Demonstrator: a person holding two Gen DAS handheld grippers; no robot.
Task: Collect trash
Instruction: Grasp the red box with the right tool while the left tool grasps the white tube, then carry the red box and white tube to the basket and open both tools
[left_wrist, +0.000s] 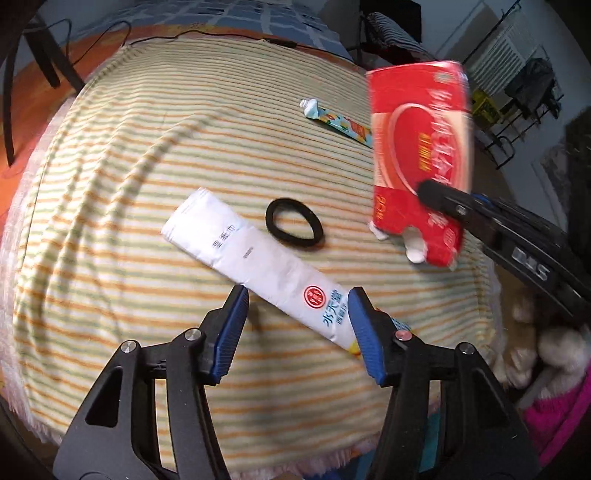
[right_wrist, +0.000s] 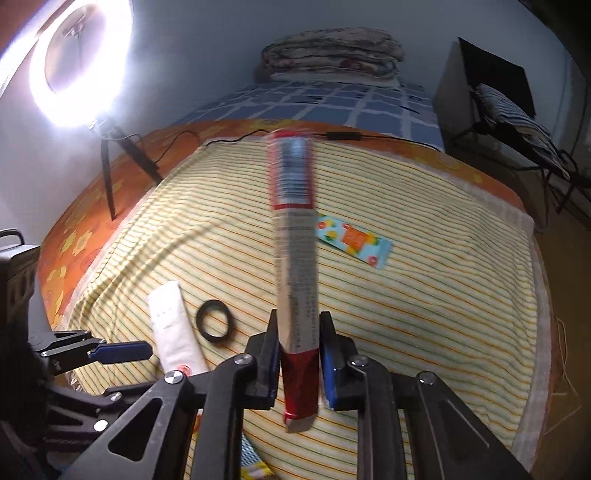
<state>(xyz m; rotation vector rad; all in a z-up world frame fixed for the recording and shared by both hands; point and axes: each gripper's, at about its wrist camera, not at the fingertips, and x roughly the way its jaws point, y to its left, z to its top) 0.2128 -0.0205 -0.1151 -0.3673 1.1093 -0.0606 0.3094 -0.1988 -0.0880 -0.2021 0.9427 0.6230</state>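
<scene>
My right gripper (right_wrist: 297, 354) is shut on a red box (right_wrist: 295, 273) and holds it up above the striped blanket; the box also shows in the left wrist view (left_wrist: 421, 155). My left gripper (left_wrist: 297, 314) is open just above a long white packet (left_wrist: 258, 266) that lies on the blanket; the packet's near end sits between the fingers. The packet shows in the right wrist view (right_wrist: 175, 328) too. A black ring (left_wrist: 293, 222) lies beside the packet. A colourful tube (left_wrist: 336, 122) lies farther back, also seen in the right wrist view (right_wrist: 351, 240).
The striped blanket (left_wrist: 147, 155) covers an orange mattress (right_wrist: 85, 229). A ring light (right_wrist: 81, 59) on a tripod stands at the left. Folded quilts (right_wrist: 332, 55) lie at the far end. A wire rack (left_wrist: 517, 110) and pink and white fluffy things (left_wrist: 546, 369) are at the right.
</scene>
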